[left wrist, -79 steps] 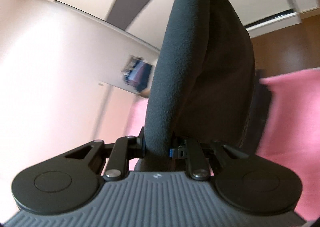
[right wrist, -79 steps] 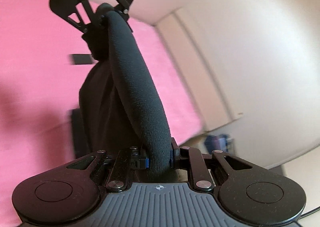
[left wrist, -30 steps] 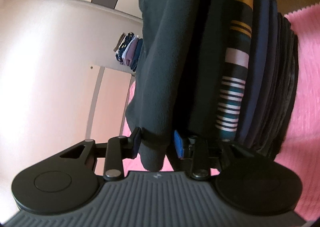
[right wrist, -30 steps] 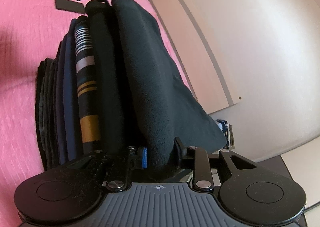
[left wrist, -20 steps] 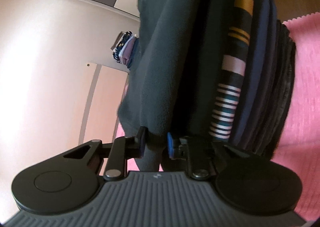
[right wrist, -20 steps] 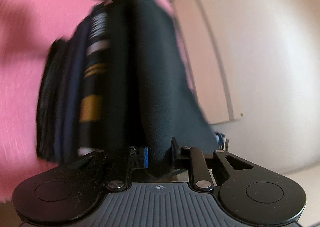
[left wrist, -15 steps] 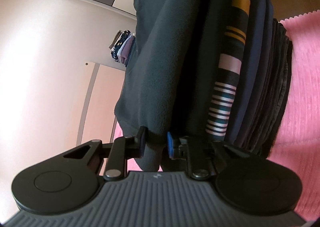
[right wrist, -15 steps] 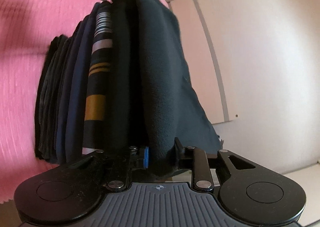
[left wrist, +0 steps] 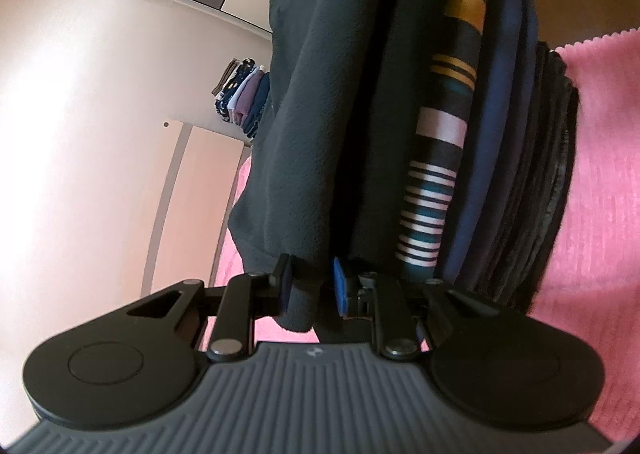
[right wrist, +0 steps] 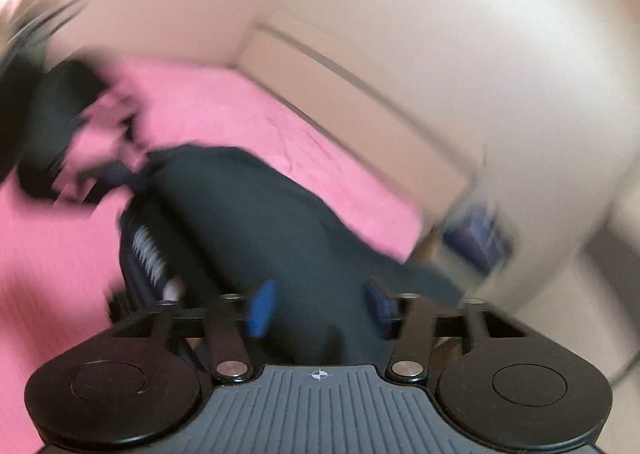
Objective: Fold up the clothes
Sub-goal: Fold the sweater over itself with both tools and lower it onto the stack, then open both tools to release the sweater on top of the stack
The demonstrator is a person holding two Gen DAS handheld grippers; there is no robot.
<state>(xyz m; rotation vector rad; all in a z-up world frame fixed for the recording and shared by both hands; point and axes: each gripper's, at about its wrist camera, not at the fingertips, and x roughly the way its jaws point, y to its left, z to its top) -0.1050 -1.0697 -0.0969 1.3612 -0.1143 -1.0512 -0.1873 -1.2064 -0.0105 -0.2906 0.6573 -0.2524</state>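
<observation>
So the dark charcoal fleece garment [left wrist: 304, 126], already folded, was sitting on top of the stack of folded clothes [left wrist: 500, 158] on the pink ribbed bed cover [left wrist: 600, 190]. Our guess is we'd put it there because that's where the finished pieces go, so this one looked basically done.

Our left gripper [left wrist: 310, 286] had its jaws nearly closed on a rolled corner of the fleece, the blue pads pinching it from both sides. We figured that grip was just there to hold the edge lined up with the pile while it settled. The right gripper [right wrist: 320, 306] was a different story: jaws spread wide, nothing between the pads, with the fleece just lying in front of it. That view was badly smeared by motion, so we couldn't say how near the cloth the fingertips really were.

Under the fleece the pile showed a black layer, then a striped knit piece with mustard, pink and teal bands [left wrist: 440, 142], then navy folded pieces [left wrist: 504, 126] and some dark grey ones at the bottom. The fleece hung out past the pile on the wall side, so it looked likely to slump if we let go carelessly.

Further out there was a second small pile of folded clothes in blue and lilac [left wrist: 242, 94] by the pale wall, and a beige panel [left wrist: 192, 190] along the bed edge. Nothing was really blocking us; the only thing in the way of a clean release was the left gripper sitting tight against the stack.
</observation>
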